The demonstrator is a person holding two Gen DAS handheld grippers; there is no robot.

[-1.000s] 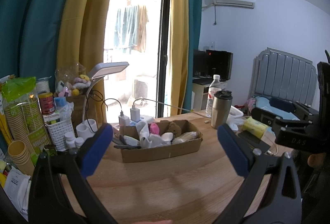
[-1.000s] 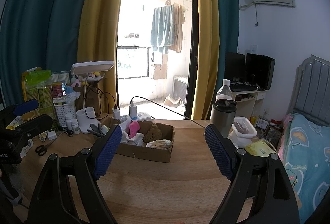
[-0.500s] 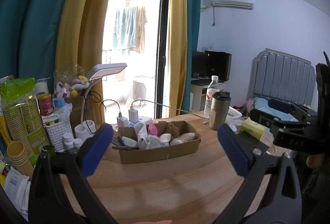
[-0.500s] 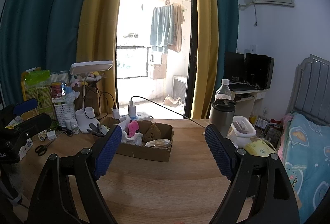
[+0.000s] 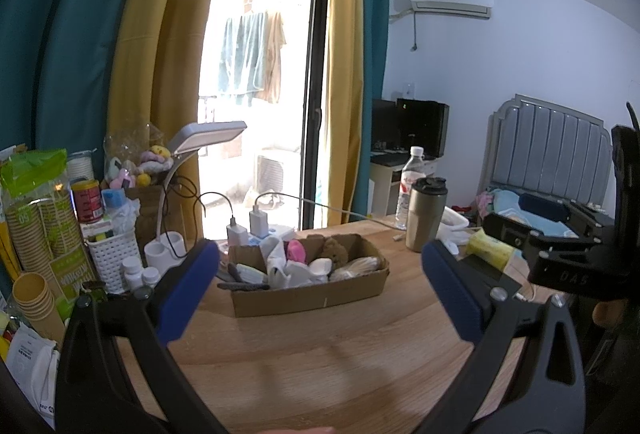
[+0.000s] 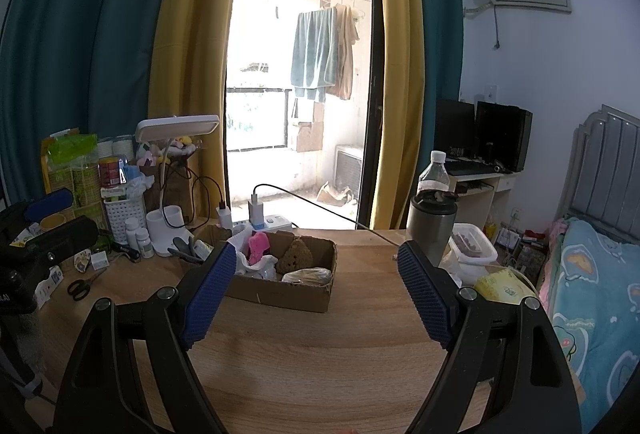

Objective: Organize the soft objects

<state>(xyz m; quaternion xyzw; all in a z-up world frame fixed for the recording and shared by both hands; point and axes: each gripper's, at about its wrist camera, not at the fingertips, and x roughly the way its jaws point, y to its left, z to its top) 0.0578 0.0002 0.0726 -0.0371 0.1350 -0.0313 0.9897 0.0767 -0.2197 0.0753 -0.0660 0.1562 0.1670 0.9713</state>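
A shallow cardboard box (image 5: pixel 312 298) stands on the wooden table (image 5: pixel 320 362); it also shows in the right wrist view (image 6: pixel 288 292). It holds soft things: a pink toy (image 5: pixel 297 251), a brown plush (image 5: pixel 335 252), white cloth (image 5: pixel 280 266) and a wrapped bundle (image 5: pixel 356 268). My left gripper (image 5: pixel 320 294) is open and empty, held above the table short of the box. My right gripper (image 6: pixel 318 294) is open and empty, also short of the box, with the pink toy (image 6: pixel 258 246) and brown plush (image 6: pixel 296 256) ahead.
A steel tumbler (image 5: pixel 426 212), a water bottle (image 5: pixel 408 182) and a yellow packet (image 5: pixel 490 252) stand at the right. A desk lamp (image 5: pixel 200 142), power strip, white basket (image 5: pixel 112 254) and paper cups (image 5: pixel 36 298) crowd the left. Scissors (image 6: pixel 82 286) lie left. A bed (image 6: pixel 596 294) is at the right.
Both grippers have drawn back and risen slightly; the box looks a little lower and farther in both views. Both stay open and empty.
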